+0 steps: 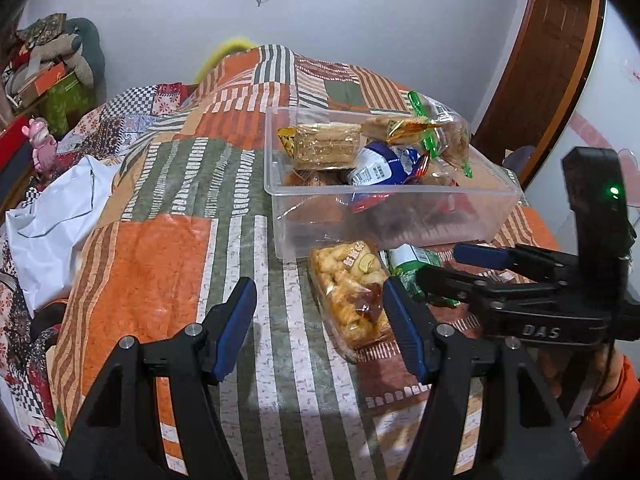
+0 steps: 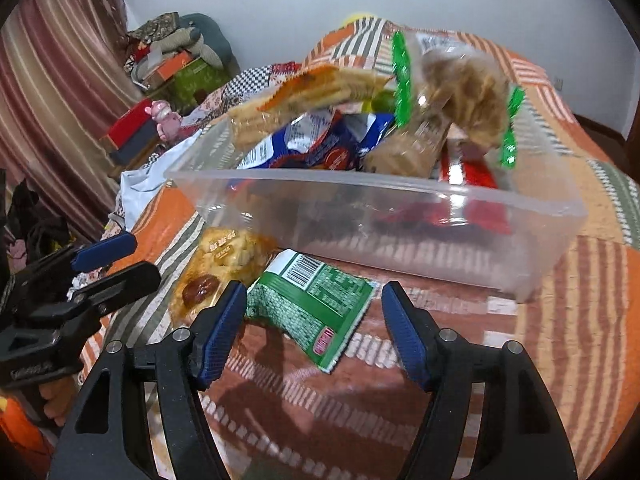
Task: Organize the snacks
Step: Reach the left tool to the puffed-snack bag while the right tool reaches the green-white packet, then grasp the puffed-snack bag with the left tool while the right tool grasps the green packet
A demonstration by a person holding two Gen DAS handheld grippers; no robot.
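Snacks are piling in the clear bin (image 1: pixel 400 216) on the quilt (image 1: pixel 160 248); two packets are lying just in front of it, a pastry pack (image 1: pixel 352 292) and a green pack (image 2: pixel 316 300). Left gripper (image 1: pixel 320 328) and right gripper (image 2: pixel 314 330) are both gaping, holding nothing, the green pack lying under the right's spread fingers.

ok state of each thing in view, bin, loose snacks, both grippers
clear bin: lidless, heaped with packets
yellow pastry pack: sealed, lying on the bedspread outside the bin
green packet: sealed, lying flat outside the bin
left gripper: open, empty
right gripper: open, empty, green packet ahead
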